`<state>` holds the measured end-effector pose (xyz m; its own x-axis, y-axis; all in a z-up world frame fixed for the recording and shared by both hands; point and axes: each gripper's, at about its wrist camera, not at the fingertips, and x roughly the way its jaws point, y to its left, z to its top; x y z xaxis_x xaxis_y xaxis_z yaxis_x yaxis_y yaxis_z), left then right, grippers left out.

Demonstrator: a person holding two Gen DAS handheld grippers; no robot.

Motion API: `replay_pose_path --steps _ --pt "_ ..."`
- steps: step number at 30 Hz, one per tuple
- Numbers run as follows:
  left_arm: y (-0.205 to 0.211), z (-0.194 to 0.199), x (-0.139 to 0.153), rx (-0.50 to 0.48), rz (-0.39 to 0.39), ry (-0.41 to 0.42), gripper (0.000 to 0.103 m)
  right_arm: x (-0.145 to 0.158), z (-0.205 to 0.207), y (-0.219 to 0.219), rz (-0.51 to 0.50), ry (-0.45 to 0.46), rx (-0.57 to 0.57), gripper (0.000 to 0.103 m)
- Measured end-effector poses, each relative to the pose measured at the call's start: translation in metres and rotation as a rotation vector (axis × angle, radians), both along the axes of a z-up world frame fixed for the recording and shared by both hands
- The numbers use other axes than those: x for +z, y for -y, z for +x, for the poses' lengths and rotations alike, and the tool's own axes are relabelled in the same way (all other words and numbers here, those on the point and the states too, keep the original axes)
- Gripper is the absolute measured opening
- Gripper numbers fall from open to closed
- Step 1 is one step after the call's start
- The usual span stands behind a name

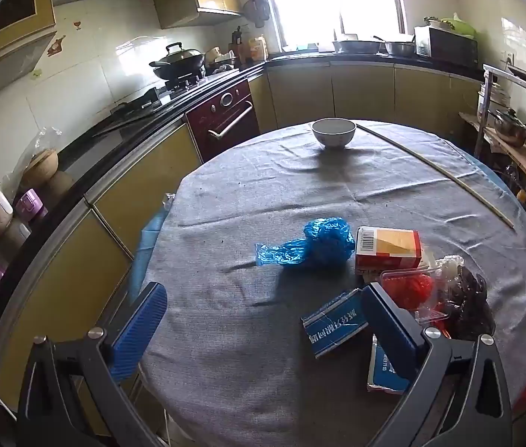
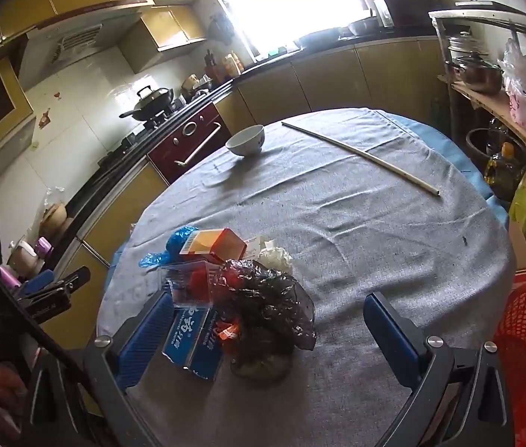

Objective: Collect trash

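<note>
both tools (image 1: 263,331) (image 2: 266,335) gape wide, holding nothing

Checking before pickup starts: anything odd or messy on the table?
Yes. A heap of litter sits at the near edge: torn blue carton, crumpled black bag, blue plastic wad, orange box. A long stick lies slantwise across the cloth.

My left gripper (image 1: 263,331) is a dark grey, angular frame with round silver screw heads at its joints, and its two fingers (image 1: 139,329) wear ribbed blue pads. My right gripper (image 2: 270,342) is built the same: grey frame, silver screws, and flat blue fingers (image 2: 389,339) with ridged faces.
</note>
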<state>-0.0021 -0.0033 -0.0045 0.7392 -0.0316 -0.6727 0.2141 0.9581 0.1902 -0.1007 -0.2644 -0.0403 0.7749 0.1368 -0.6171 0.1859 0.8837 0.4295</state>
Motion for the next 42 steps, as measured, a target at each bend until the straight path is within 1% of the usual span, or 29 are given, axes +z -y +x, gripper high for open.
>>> replay_pose_path --steps 4,8,17,22,28,35,42 --pt "0.0 0.0 -0.001 -0.007 -0.005 -0.006 0.103 0.0 0.005 -0.009 -0.025 -0.022 0.006 0.103" --pt "-0.004 0.001 -0.001 -0.011 -0.014 -0.013 0.103 -0.005 0.009 -0.011 -0.041 -0.026 0.017 0.103" --pt "-0.005 0.001 0.001 -0.016 -0.028 -0.016 0.103 0.001 0.011 -0.024 -0.09 -0.034 0.017 0.103" --pt "-0.007 0.001 0.002 -0.02 -0.038 -0.014 0.103 0.005 0.011 -0.026 -0.094 -0.015 0.018 0.103" --pt "-0.01 0.002 0.002 -0.023 -0.047 -0.019 0.103 0.007 0.013 -0.028 -0.106 -0.019 0.018 0.103" --pt "-0.012 0.004 -0.002 -0.03 -0.058 -0.036 0.103 0.007 0.017 -0.033 -0.12 -0.013 0.021 0.103" --pt "-0.015 0.005 -0.009 -0.034 -0.063 -0.065 0.103 0.006 0.018 -0.034 -0.113 -0.023 0.021 0.103"
